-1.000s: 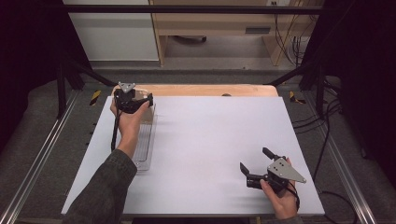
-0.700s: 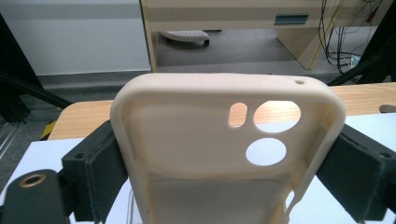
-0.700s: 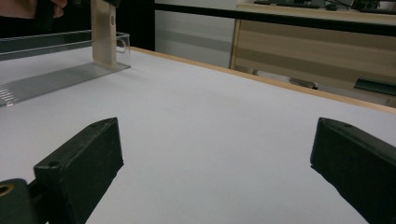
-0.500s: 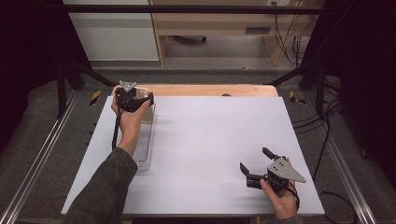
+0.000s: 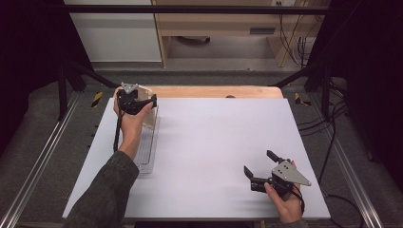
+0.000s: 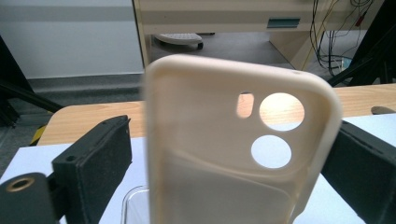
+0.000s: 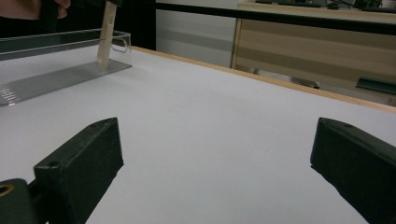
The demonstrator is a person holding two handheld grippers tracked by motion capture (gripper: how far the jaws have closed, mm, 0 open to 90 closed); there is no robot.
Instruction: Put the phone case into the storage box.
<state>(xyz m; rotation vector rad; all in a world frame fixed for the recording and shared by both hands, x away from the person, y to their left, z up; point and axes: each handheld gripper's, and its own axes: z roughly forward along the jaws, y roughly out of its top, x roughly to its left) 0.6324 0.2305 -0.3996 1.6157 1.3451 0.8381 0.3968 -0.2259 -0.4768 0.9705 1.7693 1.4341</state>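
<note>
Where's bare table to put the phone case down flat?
Free: the white table top between the clear tray and the right claw, and its far right part. Crowded: the left edge, where the left claw holds the phone case over the tray.

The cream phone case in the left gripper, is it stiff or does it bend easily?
The phone case is probably flexible: thin walls, rounded rubbery-looking edges. It likely weighs little, being a hollow shell with camera holes. The left gripper holds it upright over the clear tray; released, it would probably tip.
</note>
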